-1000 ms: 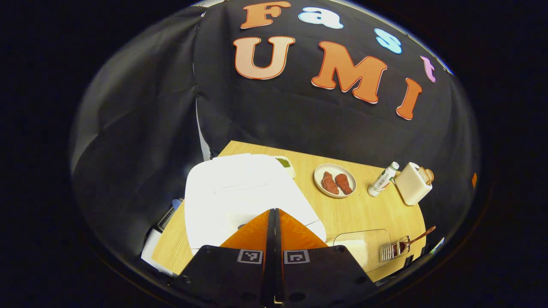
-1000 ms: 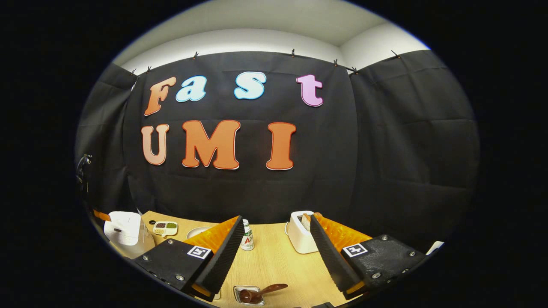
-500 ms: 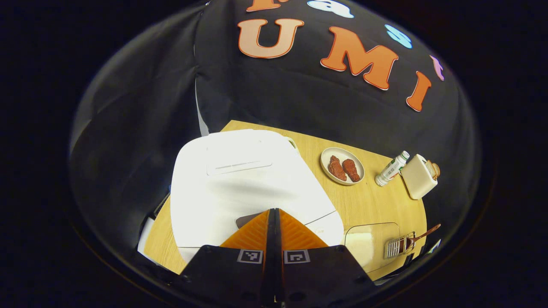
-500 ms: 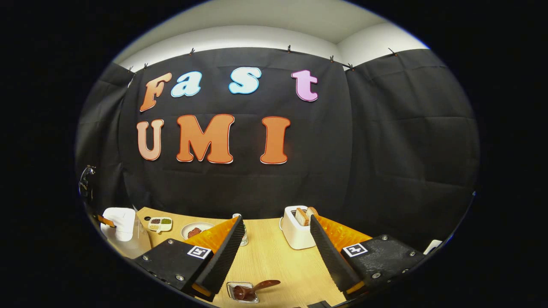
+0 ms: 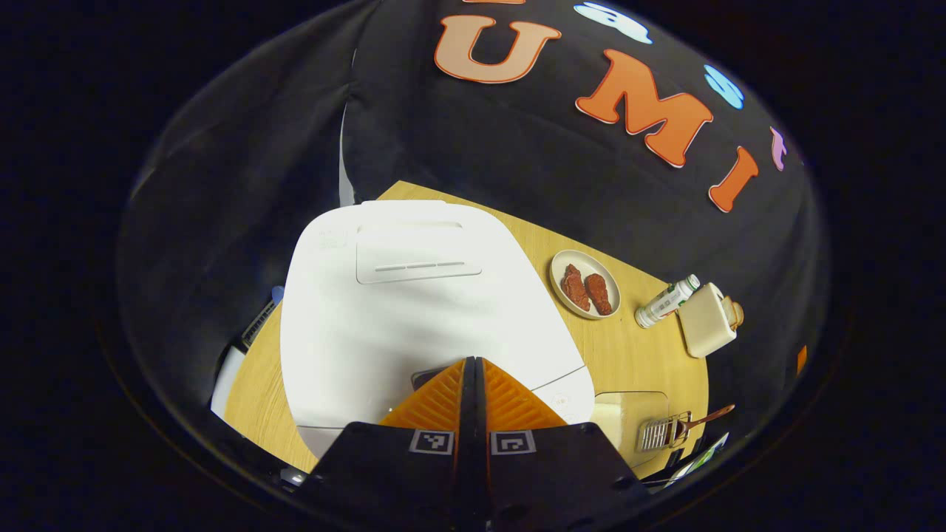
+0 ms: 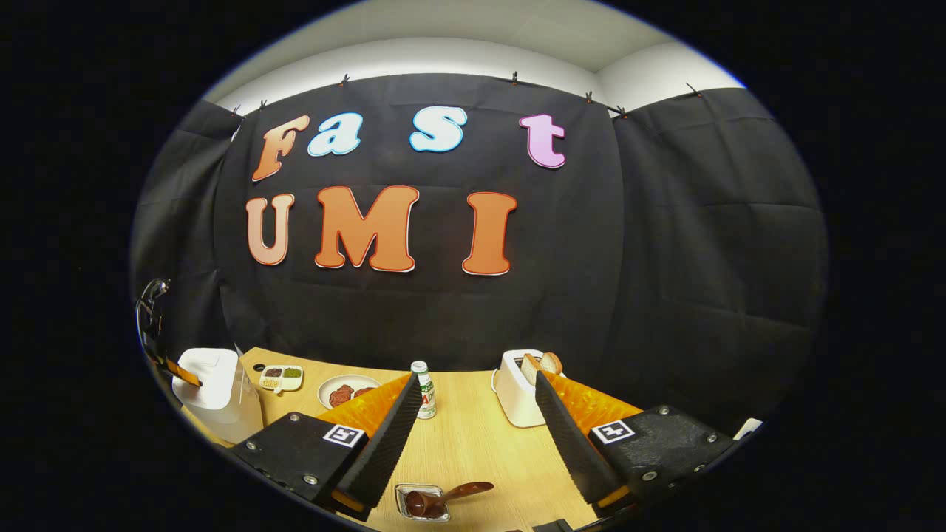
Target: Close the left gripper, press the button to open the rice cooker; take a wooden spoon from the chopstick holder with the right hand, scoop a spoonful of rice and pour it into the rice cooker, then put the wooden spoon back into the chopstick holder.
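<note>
- The left gripper, fingers pressed together on nothing, sits at lower centre over the rice cooker, tips at its dark button.
- Advice: press straight down and squarely so the tips don't skid off.
- The right gripper waits spread wide above the wooden spoon at the bottom edge.

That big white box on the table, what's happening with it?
That is a rice cooker, lid down. A person holds two grippers. The left gripper has its fingers shut together and points down at the cooker's front, right by the dark button. The right gripper hangs open above the wooden spoon, which sits in its chopstick holder. No rice has been scooped yet.
</note>
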Demonstrator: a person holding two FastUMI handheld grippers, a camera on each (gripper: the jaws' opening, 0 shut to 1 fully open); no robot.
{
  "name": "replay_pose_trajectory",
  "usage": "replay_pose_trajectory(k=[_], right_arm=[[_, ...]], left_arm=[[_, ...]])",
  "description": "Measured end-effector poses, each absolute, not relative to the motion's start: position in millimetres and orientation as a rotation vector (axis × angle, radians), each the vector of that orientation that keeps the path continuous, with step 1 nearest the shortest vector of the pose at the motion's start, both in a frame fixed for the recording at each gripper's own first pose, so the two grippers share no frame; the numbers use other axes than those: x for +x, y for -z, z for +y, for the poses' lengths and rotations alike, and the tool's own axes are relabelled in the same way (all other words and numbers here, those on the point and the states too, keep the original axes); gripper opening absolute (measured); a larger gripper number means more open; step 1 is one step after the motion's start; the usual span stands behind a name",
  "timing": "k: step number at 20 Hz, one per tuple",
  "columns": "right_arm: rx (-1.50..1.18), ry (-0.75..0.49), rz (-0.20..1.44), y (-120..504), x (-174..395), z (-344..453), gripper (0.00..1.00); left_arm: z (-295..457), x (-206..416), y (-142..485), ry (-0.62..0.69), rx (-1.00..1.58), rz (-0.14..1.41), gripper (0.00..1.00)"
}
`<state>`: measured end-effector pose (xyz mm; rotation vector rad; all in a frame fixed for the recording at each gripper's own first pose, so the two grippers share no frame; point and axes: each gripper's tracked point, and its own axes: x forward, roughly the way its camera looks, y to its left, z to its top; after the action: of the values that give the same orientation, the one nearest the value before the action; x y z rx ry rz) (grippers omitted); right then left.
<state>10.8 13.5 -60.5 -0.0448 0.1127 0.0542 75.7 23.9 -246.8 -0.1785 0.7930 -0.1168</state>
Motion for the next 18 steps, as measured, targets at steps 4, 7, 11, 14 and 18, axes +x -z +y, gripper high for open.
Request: replay_pose_trajectory(k=[4, 7, 11, 14, 18], right_arm=[[-0.062, -0.052, 0.111, 59.4, 14.6, 13.2, 0.96], [-0.057, -0.050, 0.104, 58.7, 15.8, 10.0, 0.96], [-0.060, -0.043, 0.112, 65.2, 18.9, 7.2, 0.96], [-0.052, -0.040, 0.130, 74.5, 17.7, 2.8, 0.97], [-0.025, -0.035, 0.149, 87.9, 17.5, -1.8, 0.96]], left_arm=[[31.6, 81.7, 202.0, 0.013, -0.087, 0.574, 0.07], [22.8, 78.8, 115.1, -0.006, -0.034, 0.373, 0.06], [5.6, 63.4, 59.6, 0.037, -0.059, 0.242, 0.04], [1.1, 51.2, 45.5, 0.047, -0.067, 0.195, 0.05], [2.6, 44.9, 26.0, 0.025, -0.035, 0.123, 0.06]])
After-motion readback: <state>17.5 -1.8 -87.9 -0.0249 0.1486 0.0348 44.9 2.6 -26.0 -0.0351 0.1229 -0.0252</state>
